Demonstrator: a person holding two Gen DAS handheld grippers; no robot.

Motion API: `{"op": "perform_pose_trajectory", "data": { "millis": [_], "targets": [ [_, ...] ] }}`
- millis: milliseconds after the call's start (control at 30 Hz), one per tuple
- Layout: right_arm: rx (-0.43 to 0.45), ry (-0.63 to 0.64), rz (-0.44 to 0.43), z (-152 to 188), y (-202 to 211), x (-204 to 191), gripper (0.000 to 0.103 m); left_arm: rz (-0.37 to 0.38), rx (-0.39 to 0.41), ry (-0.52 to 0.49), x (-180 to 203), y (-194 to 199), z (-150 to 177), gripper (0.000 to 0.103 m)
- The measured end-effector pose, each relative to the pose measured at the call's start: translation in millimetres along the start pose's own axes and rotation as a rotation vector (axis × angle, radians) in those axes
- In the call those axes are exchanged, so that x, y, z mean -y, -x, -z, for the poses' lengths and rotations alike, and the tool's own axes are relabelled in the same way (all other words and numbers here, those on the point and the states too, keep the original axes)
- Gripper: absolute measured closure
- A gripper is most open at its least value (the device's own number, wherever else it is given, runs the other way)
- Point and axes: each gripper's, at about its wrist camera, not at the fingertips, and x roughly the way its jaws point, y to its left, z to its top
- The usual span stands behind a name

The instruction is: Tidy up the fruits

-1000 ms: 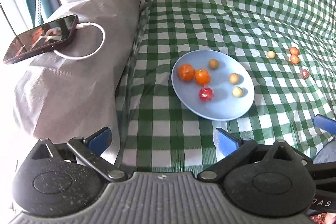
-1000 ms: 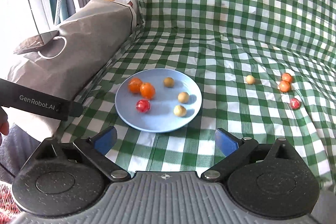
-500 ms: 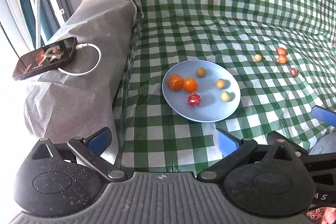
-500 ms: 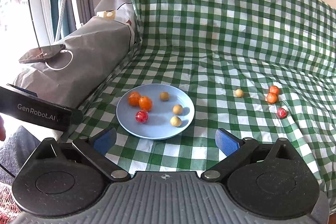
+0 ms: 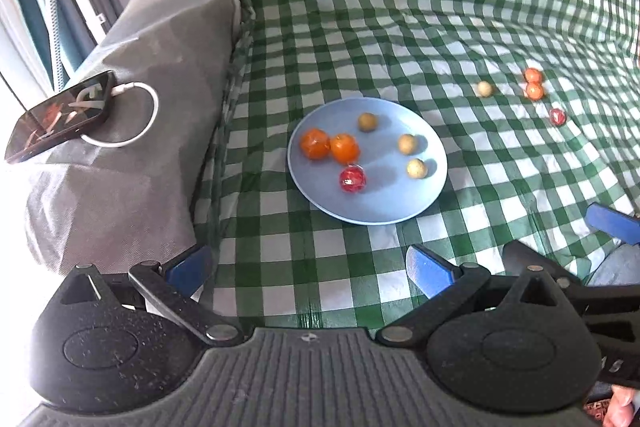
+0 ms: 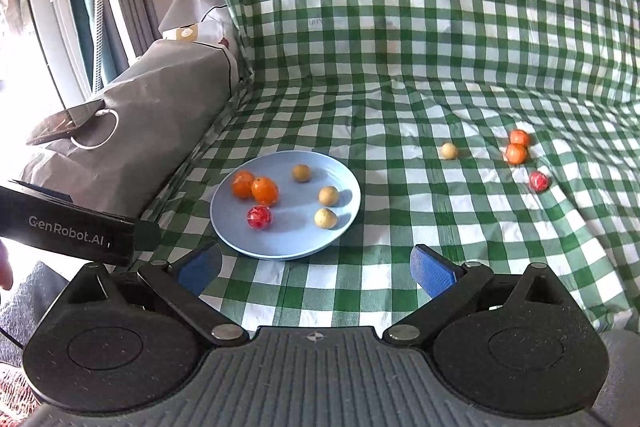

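Two grippers hover low at the near edge of the checked cloth [image 6: 400, 75], empty, blue pads spread wide: left gripper [image 5: 308, 263], then right gripper [image 6: 316, 267]. Six fruits sit on the blue plate [image 6: 280, 247]; four fruits [image 6: 516, 153] lie well right.

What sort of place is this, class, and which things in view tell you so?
Probably a room at home: a sofa-like seat draped in a green checked cloth, a phone charging on a grey-covered armrest, and a blue plate of small fruits.
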Motion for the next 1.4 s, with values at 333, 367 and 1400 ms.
{"op": "perform_pose_trajectory", "data": {
  "millis": [333, 367, 1400],
  "targets": [
    [0.001, -0.121, 0.114, -2, -17, 57, 0.003, 0.037, -0.044, -0.063, 44, -36, -42, 0.0],
    [0.003, -0.136, 0.138, -4, -19, 68, 0.003, 0.044, -0.047, -0.07, 52, -41, -48, 0.0],
    [-0.149, -0.164, 0.333, -89, -301, 317, 0.002, 0.24, -0.106, -0.202, 256, -311, -220, 0.0]
  ]
}}
